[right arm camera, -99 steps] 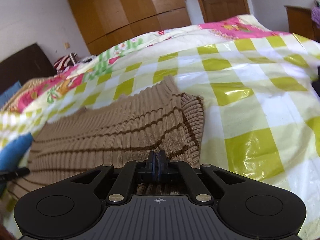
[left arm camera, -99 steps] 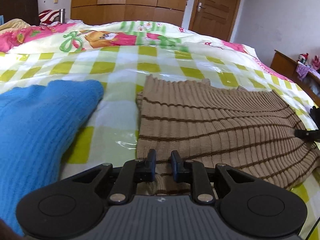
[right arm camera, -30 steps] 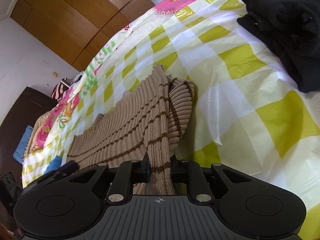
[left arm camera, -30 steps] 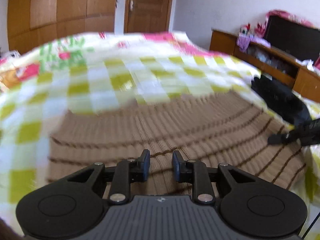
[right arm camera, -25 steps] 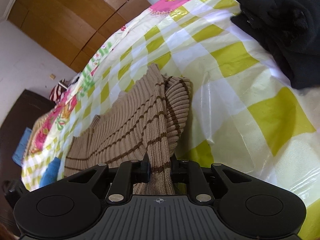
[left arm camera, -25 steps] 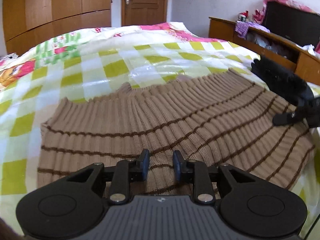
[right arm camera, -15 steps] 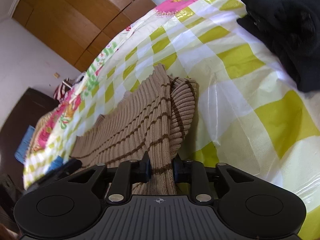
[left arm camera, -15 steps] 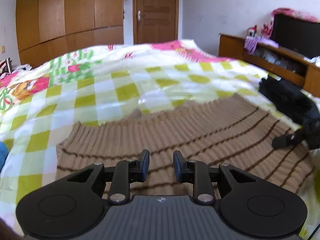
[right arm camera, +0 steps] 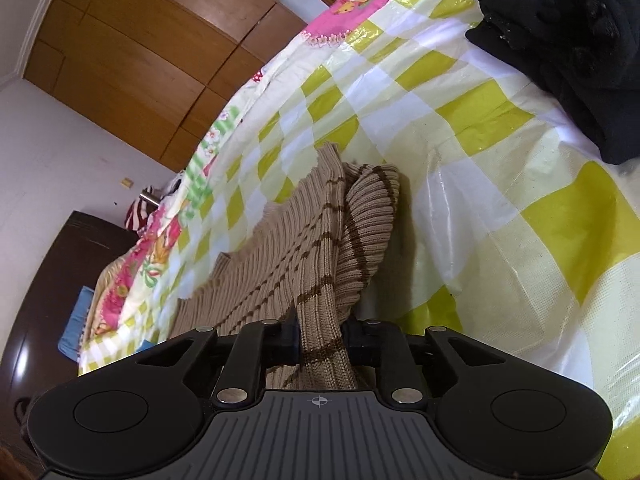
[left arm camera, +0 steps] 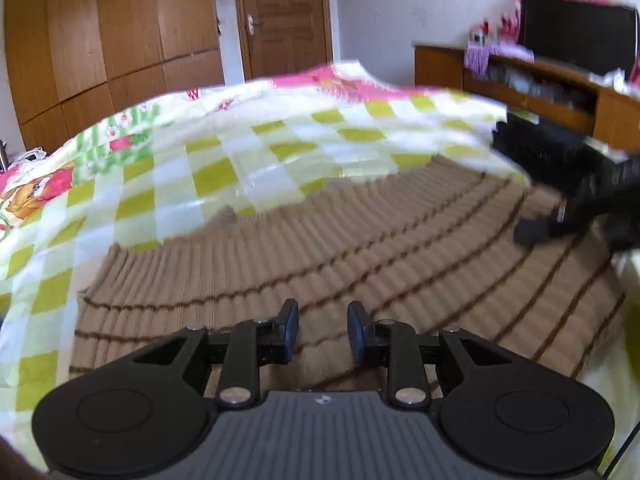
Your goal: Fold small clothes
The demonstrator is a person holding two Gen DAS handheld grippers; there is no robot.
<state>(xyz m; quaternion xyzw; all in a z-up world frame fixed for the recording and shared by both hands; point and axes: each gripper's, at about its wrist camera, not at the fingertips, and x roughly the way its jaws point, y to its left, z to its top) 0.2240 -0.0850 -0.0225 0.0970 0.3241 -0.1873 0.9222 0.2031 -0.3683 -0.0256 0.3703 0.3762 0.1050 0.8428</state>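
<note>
A tan ribbed sweater with thin brown stripes lies spread on the checked bed. My left gripper hovers just above its near edge, open and empty. My right gripper has a bunched fold of the sweater between its fingers, jaws parted around the cloth; it lifts that end a little, and the sleeve cuff hangs folded beside it. The right gripper's fingertip also shows in the left wrist view, at the sweater's right end.
The bed cover is yellow-green and white check. A black garment lies to the right of the sweater, also seen in the left wrist view. A wooden cabinet with a TV stands beyond the bed. A blue cloth lies far left.
The right gripper, shut on the sweater a second ago, has eased its jaws apart around the fold. The left gripper stays open and has drifted a little over the sweater's near edge.
</note>
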